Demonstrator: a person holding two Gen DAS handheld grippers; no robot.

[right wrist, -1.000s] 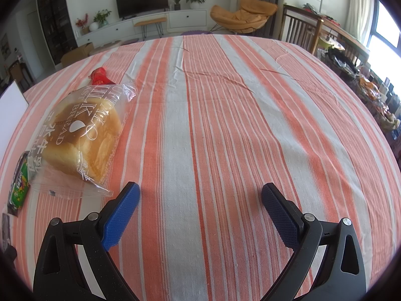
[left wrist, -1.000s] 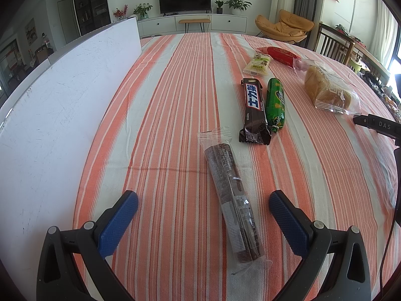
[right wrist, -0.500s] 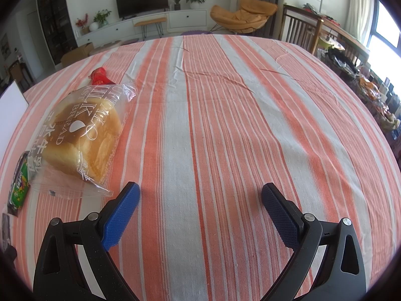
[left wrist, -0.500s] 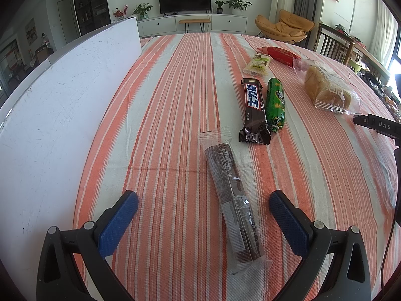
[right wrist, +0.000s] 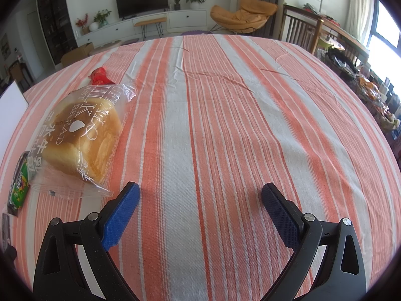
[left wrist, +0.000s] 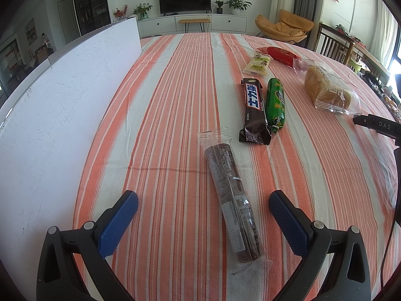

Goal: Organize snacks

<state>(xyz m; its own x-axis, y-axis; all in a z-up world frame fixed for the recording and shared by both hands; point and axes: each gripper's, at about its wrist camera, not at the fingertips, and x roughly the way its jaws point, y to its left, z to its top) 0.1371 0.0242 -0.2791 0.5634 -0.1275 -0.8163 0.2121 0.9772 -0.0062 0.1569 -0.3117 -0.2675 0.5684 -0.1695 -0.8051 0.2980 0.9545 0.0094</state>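
1. Snacks lie scattered on the striped cloth [left wrist: 175, 125], none sorted yet by my reading: the cookie sleeve [left wrist: 233, 195] nearest me, the chocolate bar [left wrist: 254, 105] and green pack [left wrist: 275, 101] touching side by side beyond it, then the yellow pack [left wrist: 258, 64], red pack [left wrist: 279, 54] and bread [left wrist: 328, 91] further off to the right.
2. My left tongs [left wrist: 203, 205] are spread wide and hold nothing. The cookie sleeve runs lengthwise between the fingers [left wrist: 119, 219], nearer the right one, touching neither. I'd judge I am lined up to take it first.
3. Its wrapper is clear and slack, so I expect it to crinkle and slip; a grip across the middle seems safest.
4. My right tongs [right wrist: 199, 198] gape just as wide over bare cloth, empty. The bread [right wrist: 80, 133] sits just left of the left finger [right wrist: 120, 215], close enough to take next.
5. A white board [left wrist: 57, 105] stands along the left edge; perhaps the snacks get lined up by it, though I cannot tell.
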